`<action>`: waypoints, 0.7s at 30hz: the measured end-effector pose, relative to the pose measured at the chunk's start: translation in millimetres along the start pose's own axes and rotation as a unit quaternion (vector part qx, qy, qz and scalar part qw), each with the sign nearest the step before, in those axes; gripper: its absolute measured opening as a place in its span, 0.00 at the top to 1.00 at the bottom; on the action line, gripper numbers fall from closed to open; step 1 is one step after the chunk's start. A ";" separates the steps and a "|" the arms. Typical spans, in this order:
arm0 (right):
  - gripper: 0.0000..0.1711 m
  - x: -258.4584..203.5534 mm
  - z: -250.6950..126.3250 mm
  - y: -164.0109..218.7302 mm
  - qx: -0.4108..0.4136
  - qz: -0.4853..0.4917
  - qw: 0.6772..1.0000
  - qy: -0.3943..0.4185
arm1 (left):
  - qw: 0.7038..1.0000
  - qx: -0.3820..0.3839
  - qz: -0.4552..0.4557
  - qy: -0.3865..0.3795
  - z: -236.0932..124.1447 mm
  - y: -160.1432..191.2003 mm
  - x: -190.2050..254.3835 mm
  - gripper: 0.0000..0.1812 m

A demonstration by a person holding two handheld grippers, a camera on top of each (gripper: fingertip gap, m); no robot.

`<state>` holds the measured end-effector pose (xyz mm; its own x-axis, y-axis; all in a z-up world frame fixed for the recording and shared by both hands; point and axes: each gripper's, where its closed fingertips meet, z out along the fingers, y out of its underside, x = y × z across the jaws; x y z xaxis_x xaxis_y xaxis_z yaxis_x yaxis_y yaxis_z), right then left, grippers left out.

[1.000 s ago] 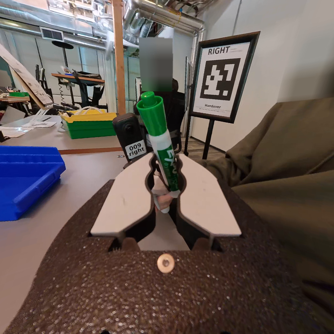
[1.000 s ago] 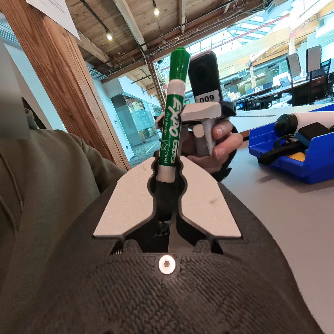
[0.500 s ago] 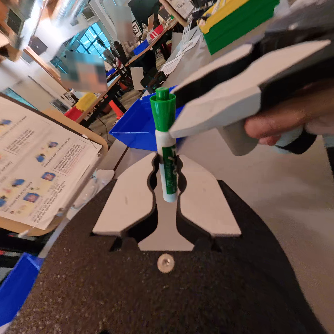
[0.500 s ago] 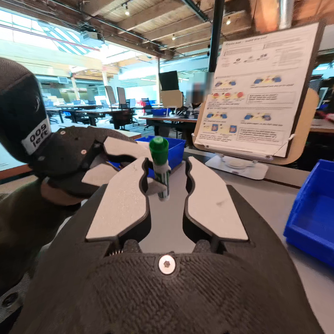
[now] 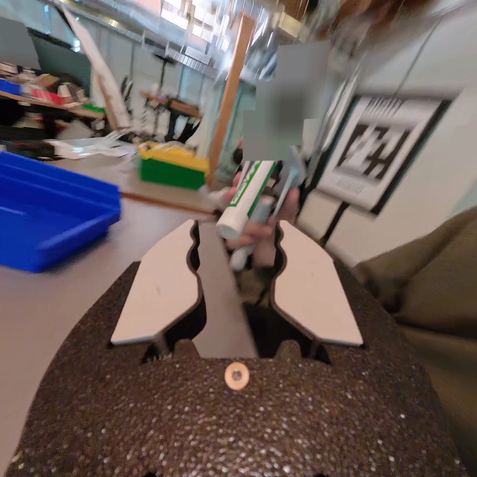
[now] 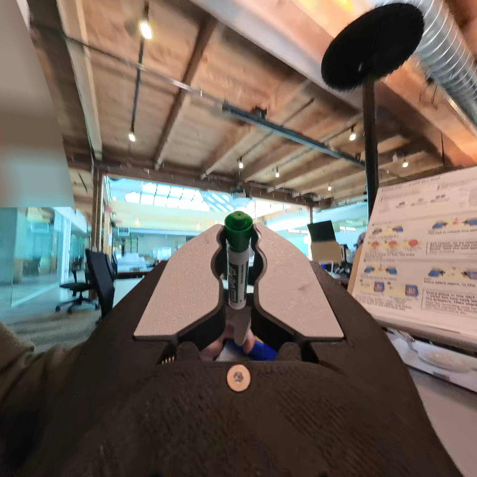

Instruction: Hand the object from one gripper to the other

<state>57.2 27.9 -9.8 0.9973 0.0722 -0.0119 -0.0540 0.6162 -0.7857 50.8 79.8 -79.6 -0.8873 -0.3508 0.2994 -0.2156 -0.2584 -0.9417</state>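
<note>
A green-capped white dry-erase marker (image 6: 237,265) stands between my right gripper's fingers, cap up. My right gripper (image 6: 238,229) is shut on it just below the cap. In the left wrist view the marker (image 5: 247,196) is tilted, its white butt end just ahead of my left gripper (image 5: 236,223). The left gripper is open and empty, with a wide gap between its jaws. A hand (image 5: 258,242) holding the right gripper shows behind the marker. The marker's cap is hidden there by a blur patch.
A blue bin (image 5: 51,206) sits on the grey table (image 5: 51,309) at the left. Yellow and green stacked bins (image 5: 173,167) stand farther back. A framed sign (image 5: 382,154) stands at the right, above an olive sleeve (image 5: 413,284). An instruction board (image 6: 423,245) stands at the right.
Half a second ago my left gripper held the marker and the right was open. Now the right is shut on it, and the left has opened and drawn back.
</note>
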 end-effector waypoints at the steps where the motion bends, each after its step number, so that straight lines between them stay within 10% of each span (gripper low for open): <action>1: 0.89 0.7 -2.8 -5.7 0.024 0.003 1.000 0.000 | 0.997 0.040 -0.057 0.029 1.2 -8.4 2.8 0.71; 10: 0.90 -9.7 1.0 4.6 0.032 -0.019 0.999 -0.020 | 0.906 0.157 -0.326 0.219 16.2 -21.9 17.1 0.82; 17: 0.88 -1.2 -2.7 20.5 -0.031 -0.053 0.998 0.001 | 0.942 0.129 -0.259 0.170 8.5 -17.9 10.8 0.89; 21: 0.72 21.3 -13.1 42.0 -0.173 -0.193 0.963 0.068 | 0.991 0.051 -0.121 -0.008 -2.9 0.0 -24.6 0.88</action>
<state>76.8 45.1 -51.2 0.9383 -0.2279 0.2600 0.3184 0.2763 -0.9068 71.4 91.0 -87.4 -0.8077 -0.2821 0.5177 -0.3779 -0.4263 -0.8218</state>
